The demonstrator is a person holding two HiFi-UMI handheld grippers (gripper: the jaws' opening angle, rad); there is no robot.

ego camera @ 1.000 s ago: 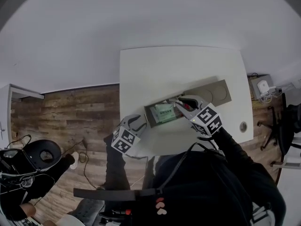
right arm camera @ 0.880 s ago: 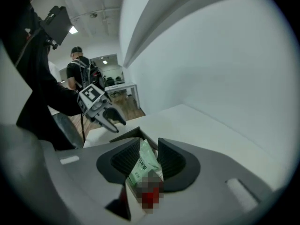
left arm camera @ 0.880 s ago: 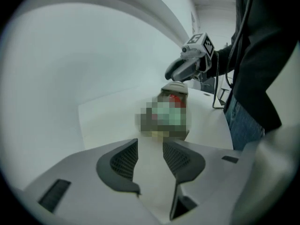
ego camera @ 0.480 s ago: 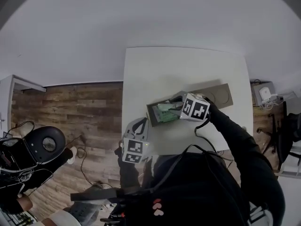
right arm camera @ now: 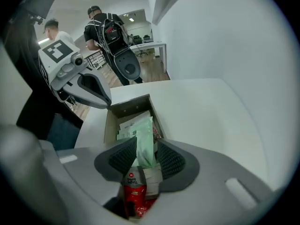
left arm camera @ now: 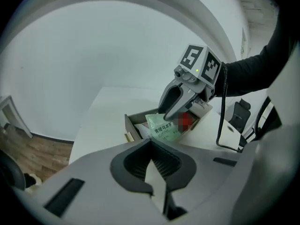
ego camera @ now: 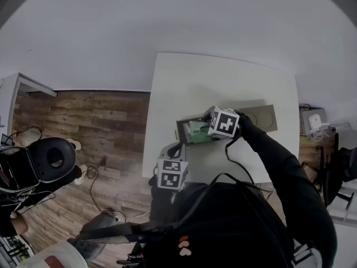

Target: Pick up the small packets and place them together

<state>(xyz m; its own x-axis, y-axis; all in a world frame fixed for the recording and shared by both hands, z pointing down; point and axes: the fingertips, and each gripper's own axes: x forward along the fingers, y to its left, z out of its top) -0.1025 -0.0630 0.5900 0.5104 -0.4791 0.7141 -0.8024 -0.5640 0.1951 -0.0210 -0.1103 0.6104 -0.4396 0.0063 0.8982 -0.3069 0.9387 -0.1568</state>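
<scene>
Right hand-held gripper [ego camera: 205,128], seen from your head, dips into the open box [ego camera: 182,132] on the white table [ego camera: 223,82], while your left hand-held gripper [ego camera: 174,148] hangs at the table's near edge. The left gripper view shows its jaws pressed together on nothing. In the right gripper view the jaws have just been opening, and they stand spread around a green packet [right arm camera: 143,135] and a red packet [right arm camera: 135,189] that lie lengthwise between them, with the box directly ahead.

Office corner around a white rectangular table [ego camera: 223,88]
The table stands against a plain white wall [ego camera: 167,21] on a brown wood-plank floor [ego camera: 95,121]. A black rounded seat [ego camera: 53,159] and loose cables [ego camera: 92,177] are on one side, a black office chair [ego camera: 334,172] on the other, and a person in a black top [right arm camera: 101,27] farther off.
</scene>
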